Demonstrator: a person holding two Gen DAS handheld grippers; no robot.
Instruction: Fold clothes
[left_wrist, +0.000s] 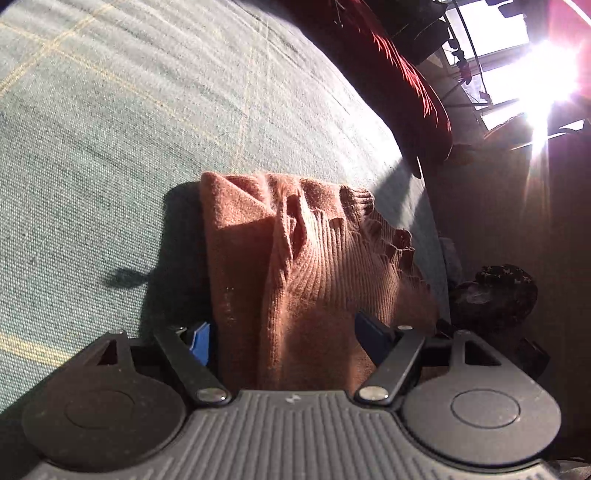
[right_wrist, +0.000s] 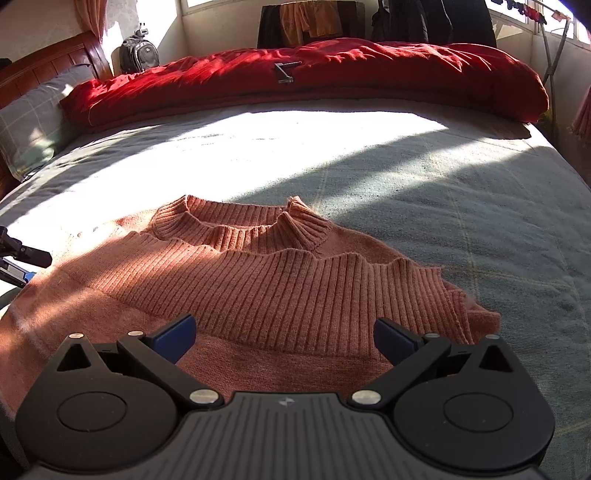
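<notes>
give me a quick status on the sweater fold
Left claw open, astride sweater edge. Right claw open over the folded sweater, nothing gripped. Red quilt far back, nothing in the way.

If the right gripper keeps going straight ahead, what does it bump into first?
Most likely the orange sweater. The right gripper is open and points across the sweater's ribbed hem toward its collar. How high it hovers over the knit is unclear; past it lies the bed cover, then the red quilt.
</notes>
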